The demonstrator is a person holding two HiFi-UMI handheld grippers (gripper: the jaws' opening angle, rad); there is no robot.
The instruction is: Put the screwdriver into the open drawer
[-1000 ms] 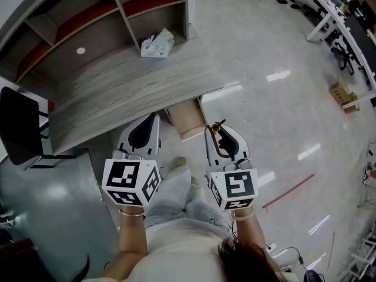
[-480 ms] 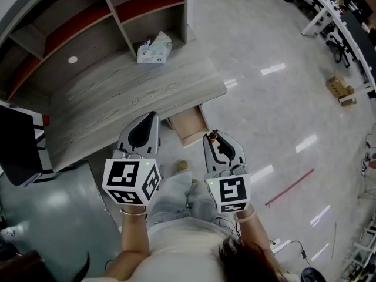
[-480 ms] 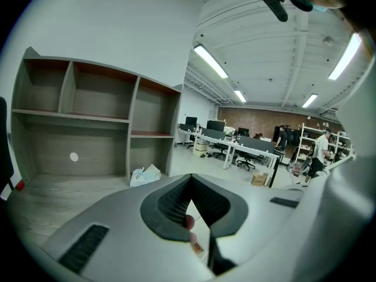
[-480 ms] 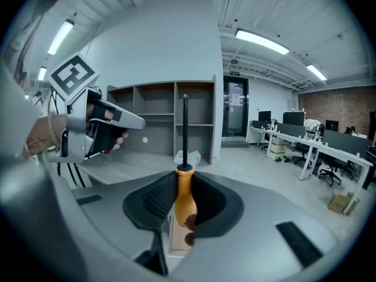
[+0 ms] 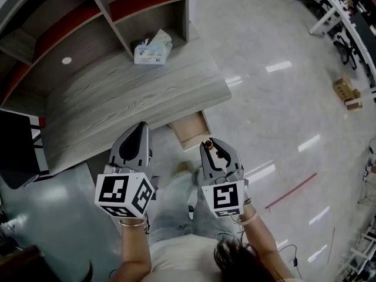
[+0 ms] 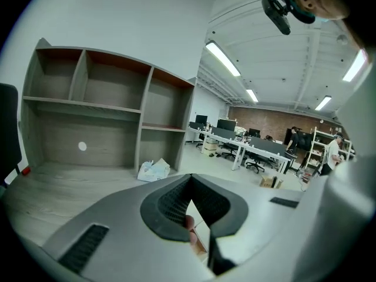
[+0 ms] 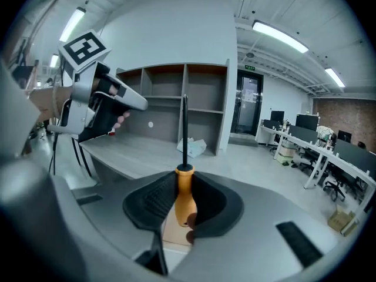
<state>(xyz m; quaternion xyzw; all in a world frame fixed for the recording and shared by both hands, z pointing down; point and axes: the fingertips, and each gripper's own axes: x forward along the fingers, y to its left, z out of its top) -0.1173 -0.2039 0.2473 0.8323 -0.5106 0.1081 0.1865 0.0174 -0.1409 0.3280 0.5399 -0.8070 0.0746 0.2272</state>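
Drawer (image 5: 191, 130) sat half hidden under desk (image 5: 135, 93), just ahead of right tongs (image 7: 183, 200), which clamped upright screwdriver (image 7: 184, 184), left tongs (image 6: 197, 215) closed, empty

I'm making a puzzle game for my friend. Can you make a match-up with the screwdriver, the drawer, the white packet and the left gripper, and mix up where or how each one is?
Things:
1. screwdriver
2. drawer
3. white packet
4. left gripper

Places or states:
A. lying on the desk beside the shelves
B. shut, with nothing in it
C. held in the right gripper
D. pulled open under the desk's edge

Pairs: 1-C, 2-D, 3-A, 4-B.
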